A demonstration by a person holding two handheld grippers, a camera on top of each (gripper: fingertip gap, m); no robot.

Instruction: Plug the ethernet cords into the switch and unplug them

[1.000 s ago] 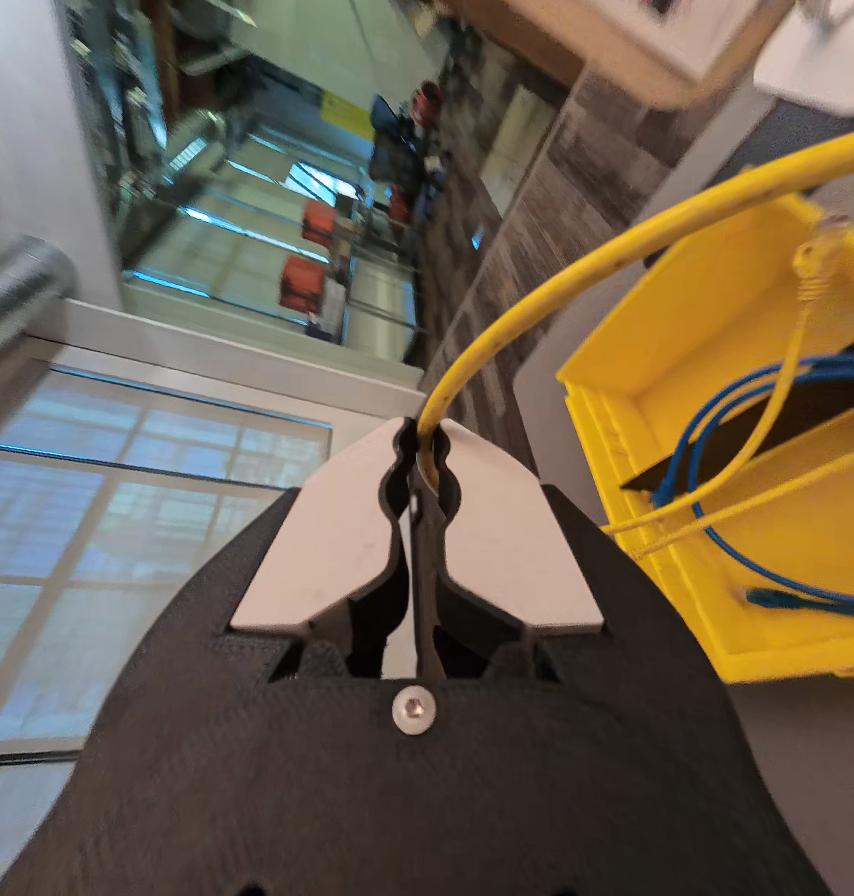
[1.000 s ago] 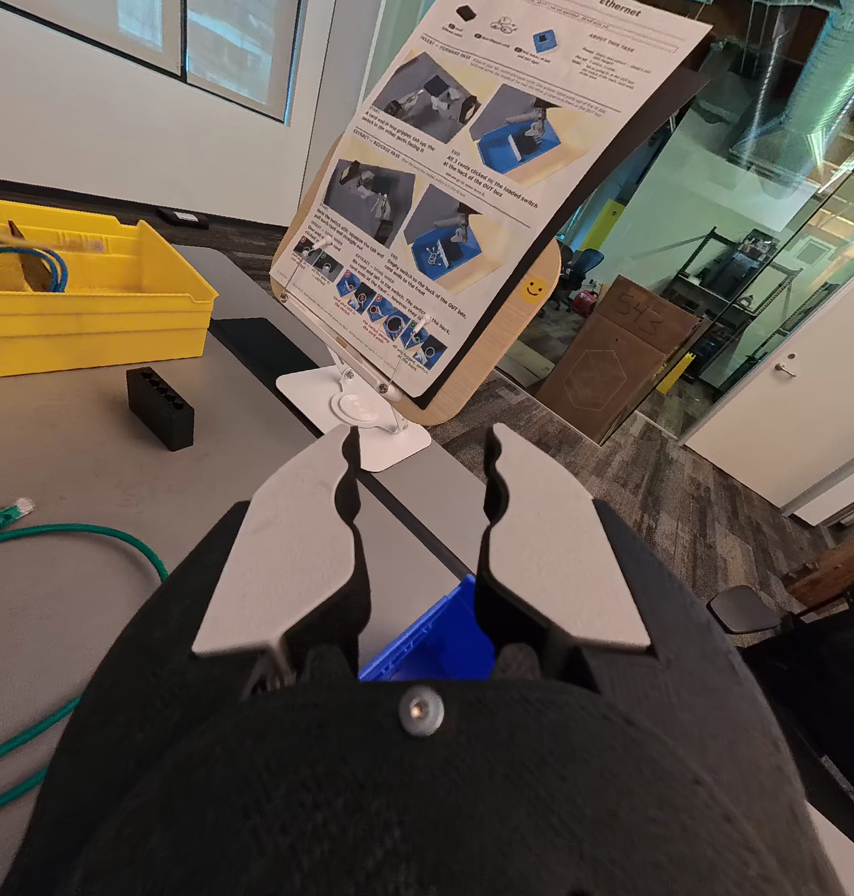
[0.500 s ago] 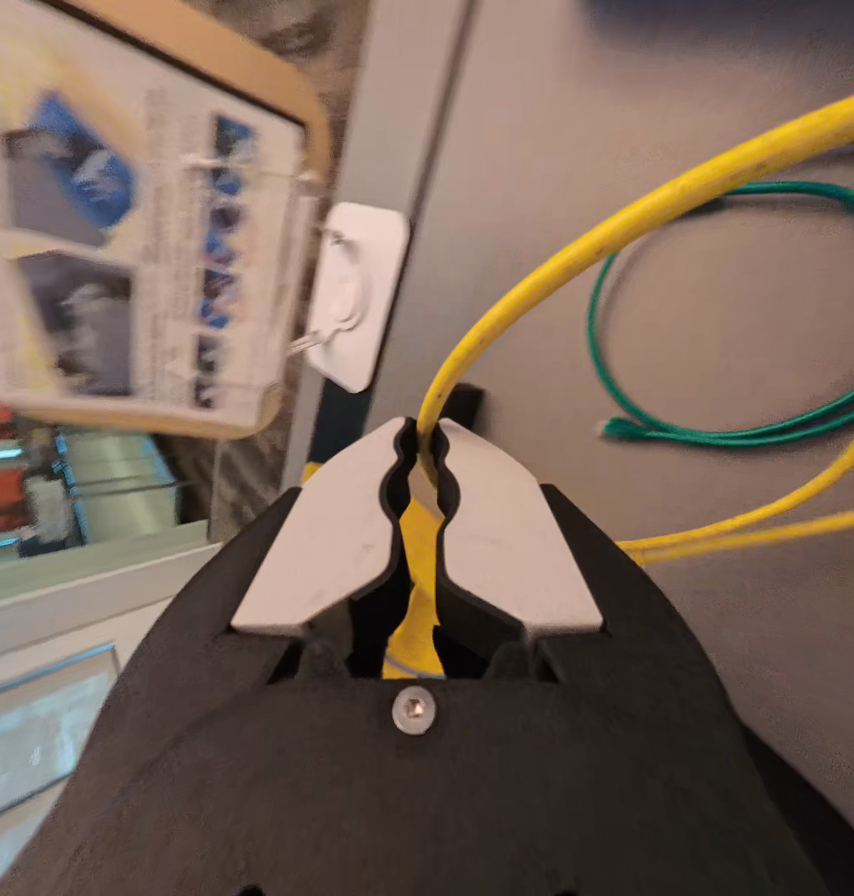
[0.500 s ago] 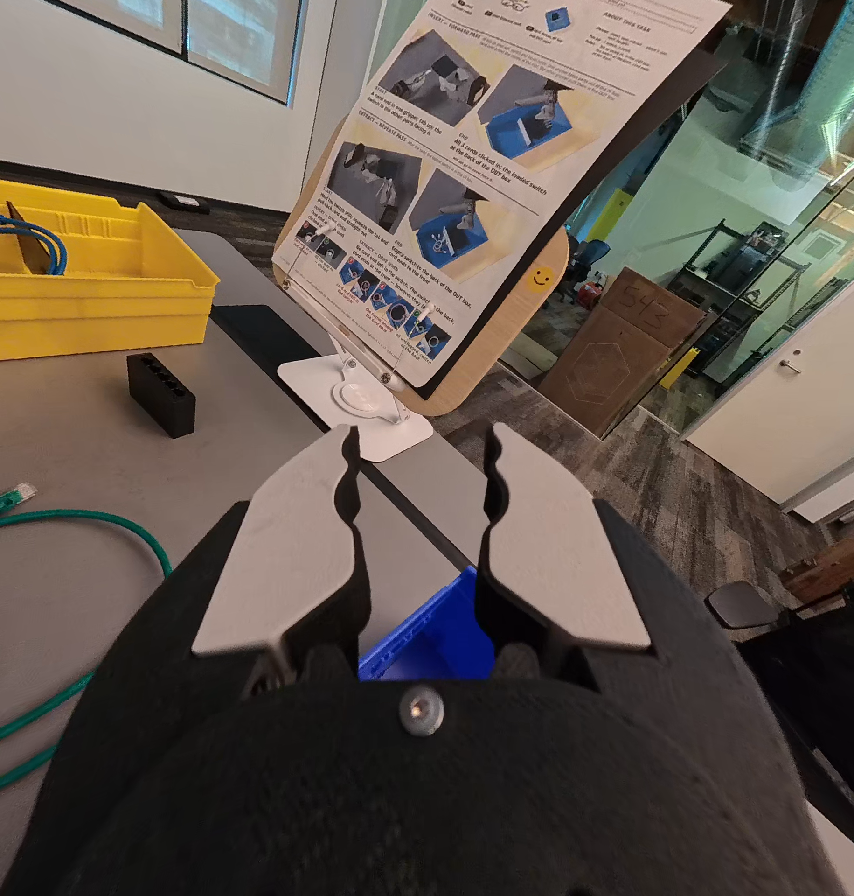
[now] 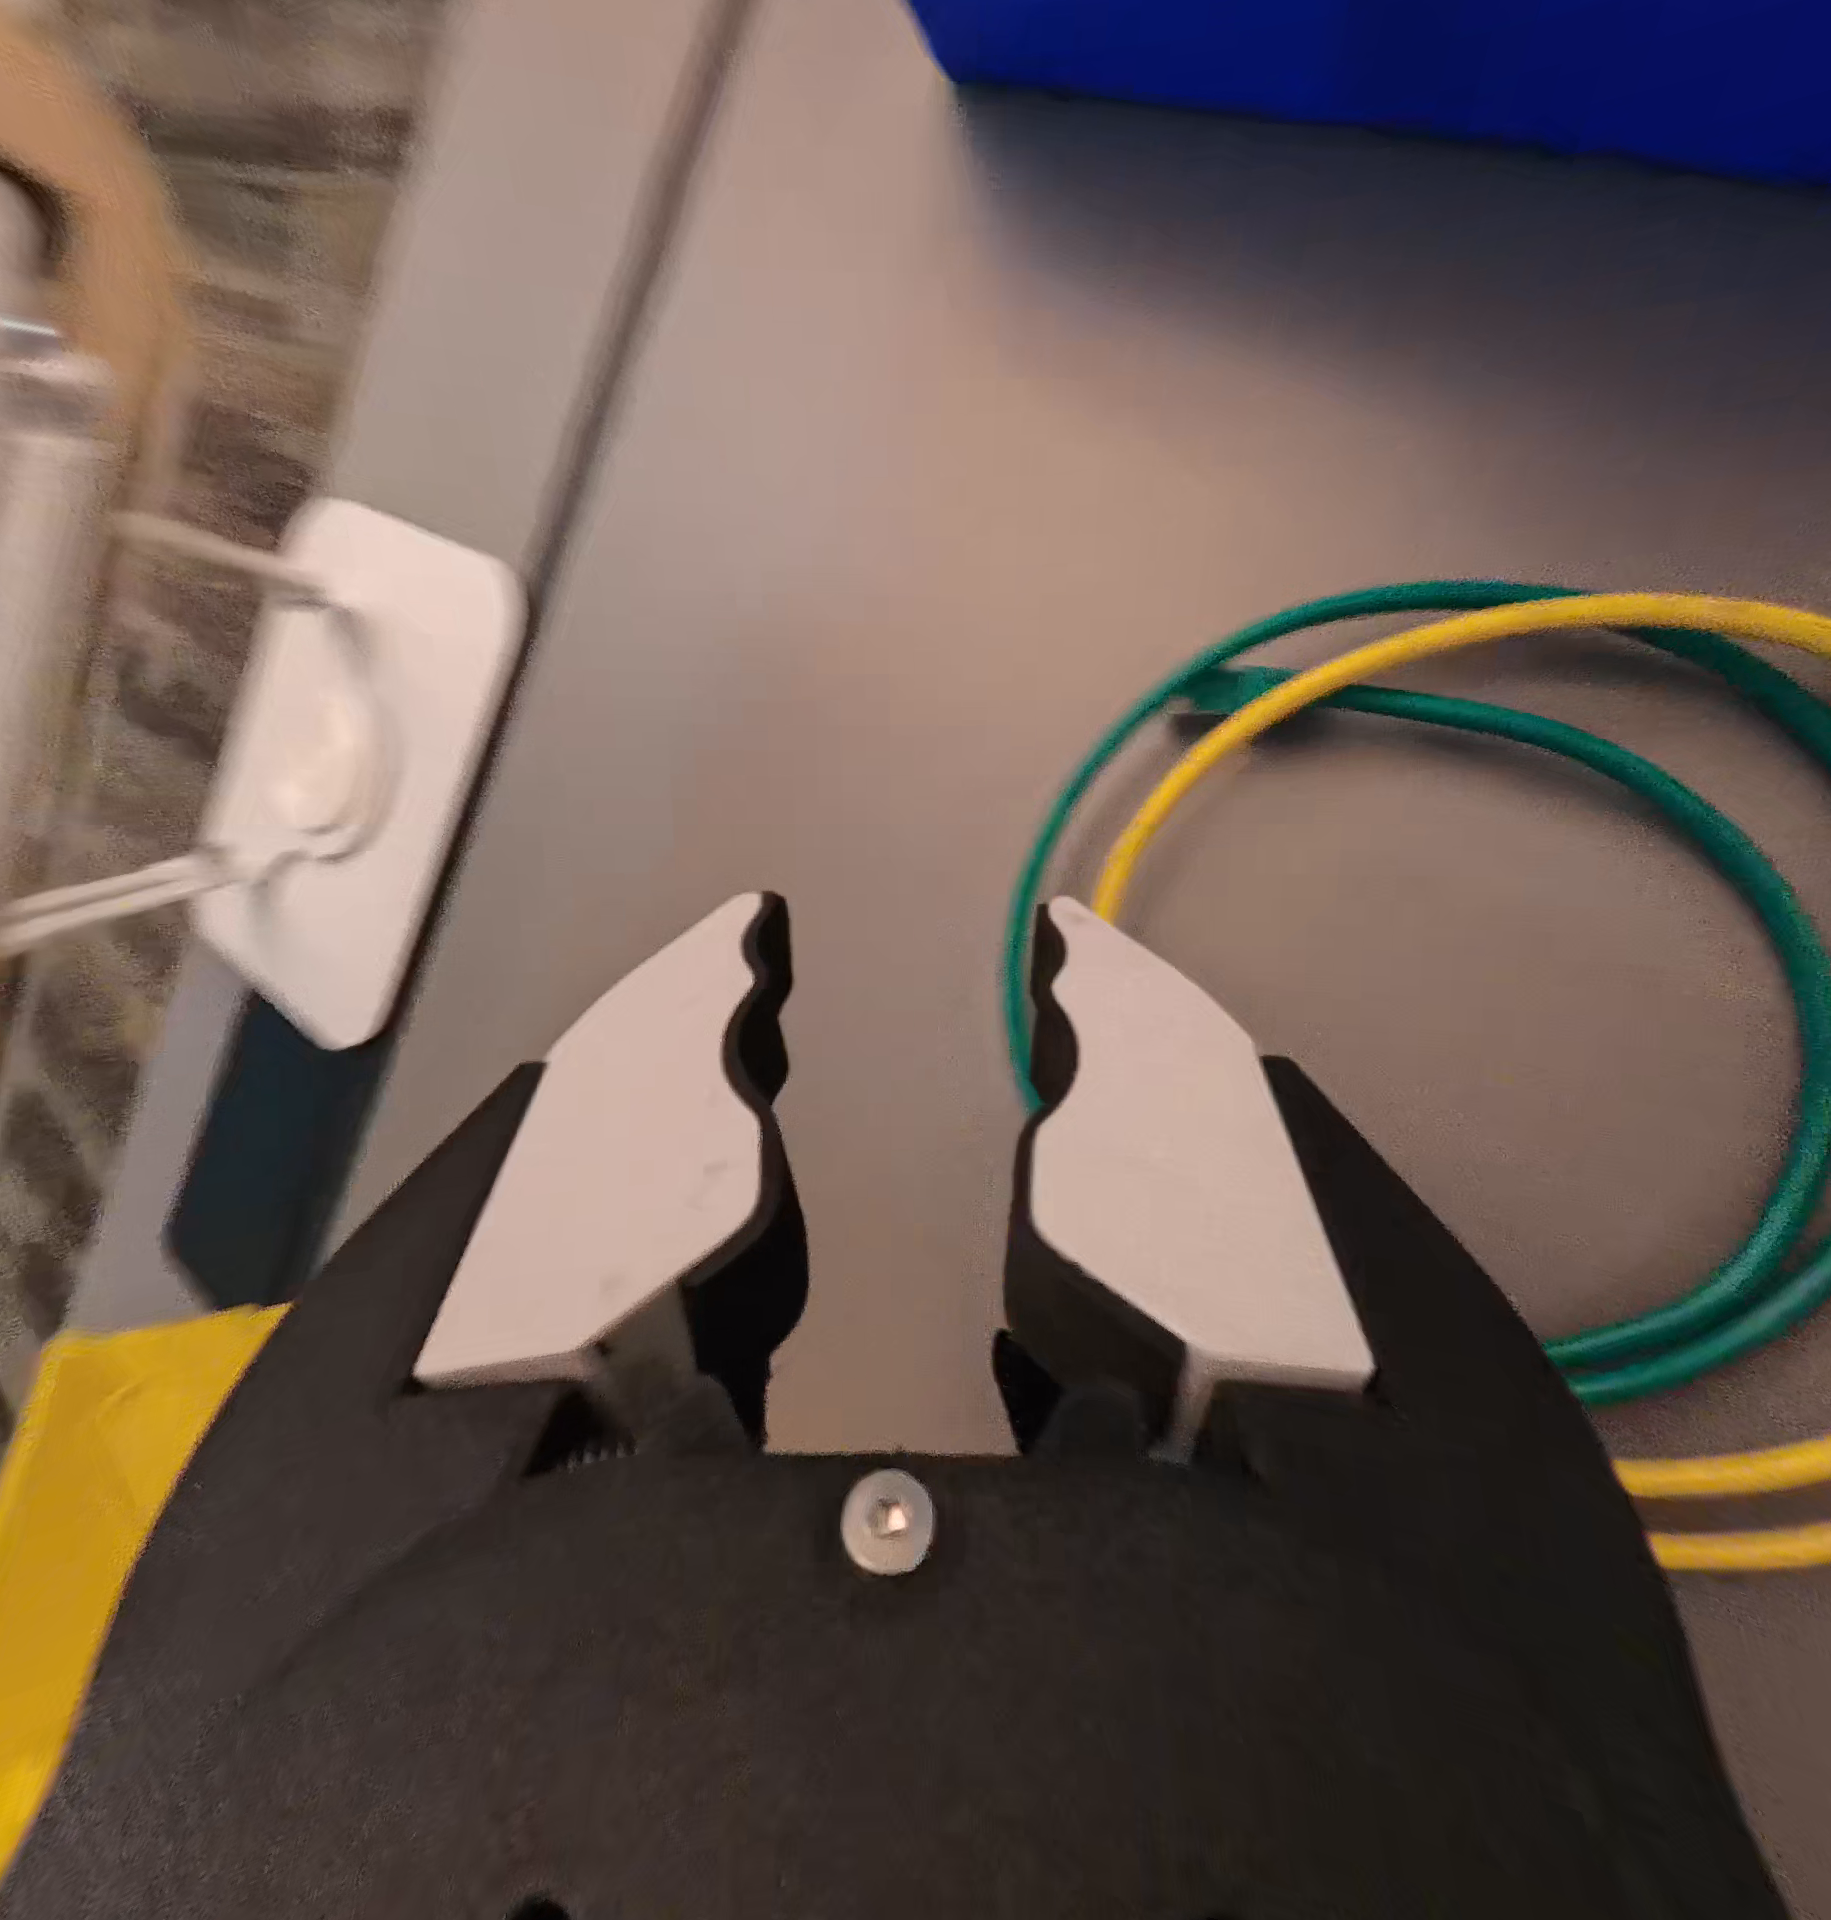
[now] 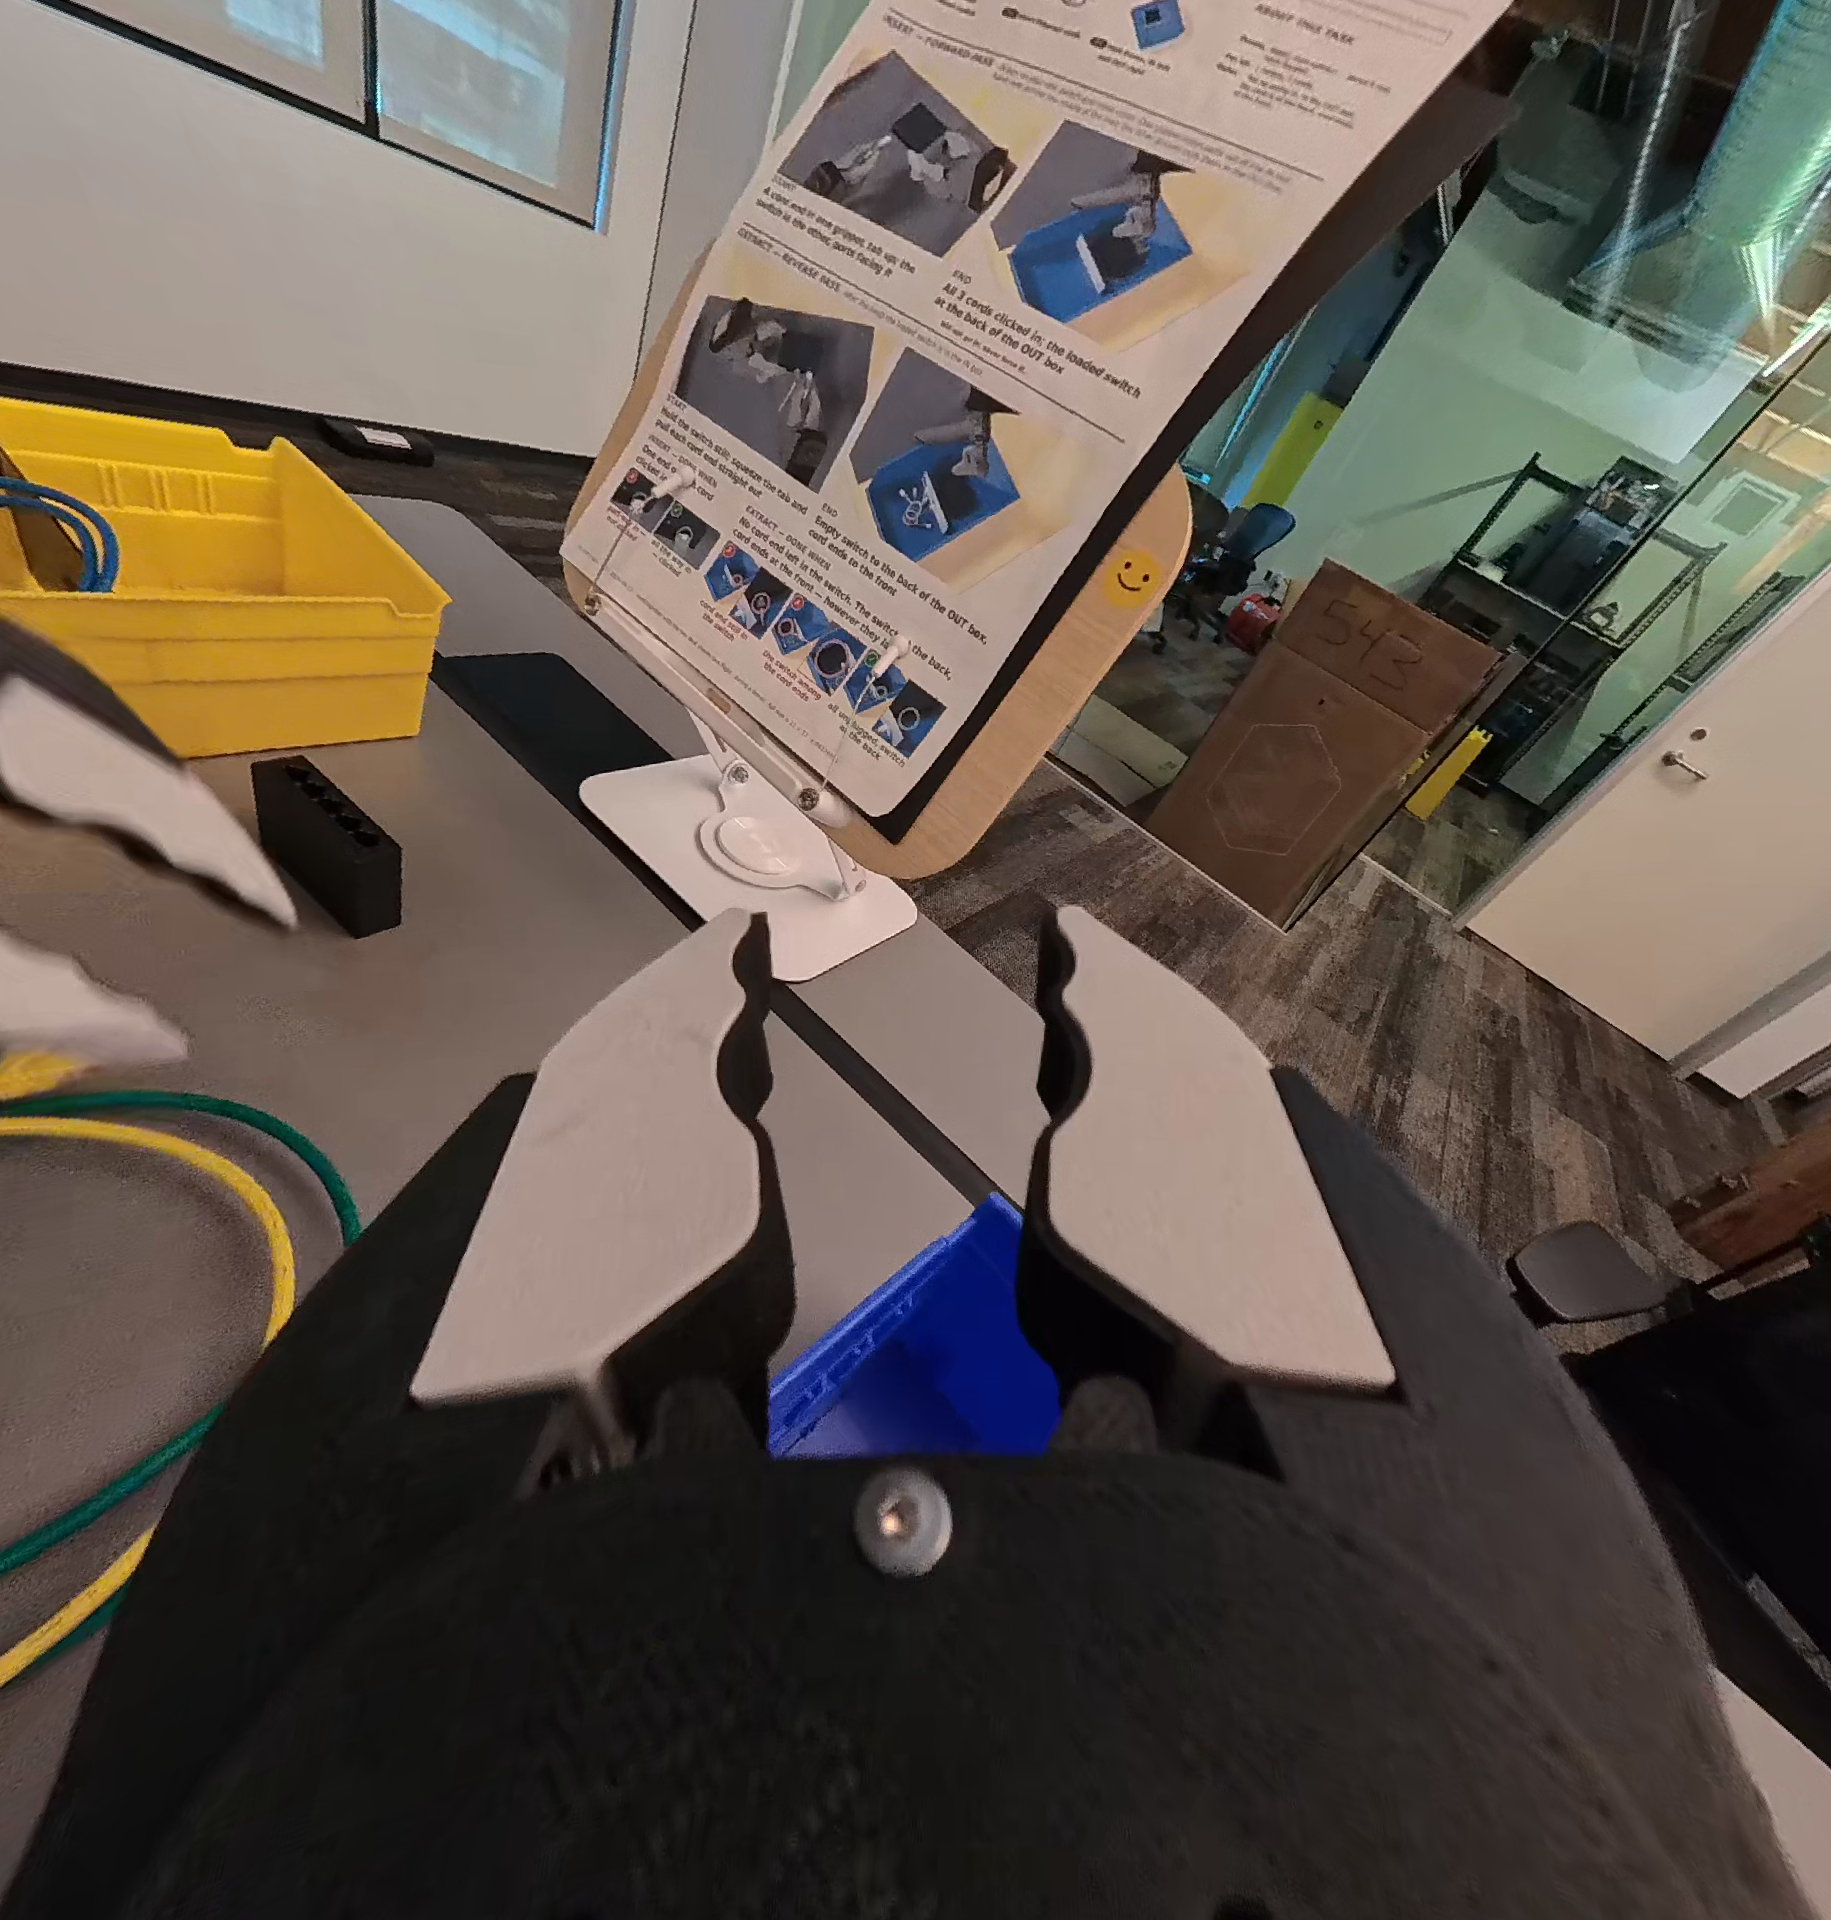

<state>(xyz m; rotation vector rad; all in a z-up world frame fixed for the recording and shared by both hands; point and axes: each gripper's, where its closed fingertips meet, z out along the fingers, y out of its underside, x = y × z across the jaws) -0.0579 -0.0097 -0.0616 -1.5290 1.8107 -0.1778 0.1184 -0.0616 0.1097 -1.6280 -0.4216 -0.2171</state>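
The small black plastic switch (image 6: 326,847) stands alone on the grey table, every port empty. Near it lie 2 loose cords, the yellow ethernet cord (image 5: 1410,665) and the green ethernet cord (image 5: 1804,1039). The left gripper (image 5: 909,925) and the right gripper (image 6: 900,930) both gape wide, holding nothing. No plugging is done yet.

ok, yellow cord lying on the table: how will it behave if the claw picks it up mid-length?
Probably floppy: the yellow cord rests in loose loops over the green cord, so both ends would likely sag. Its thin round jacket may slide through a loose grip. Lifting it could drag the green one along.
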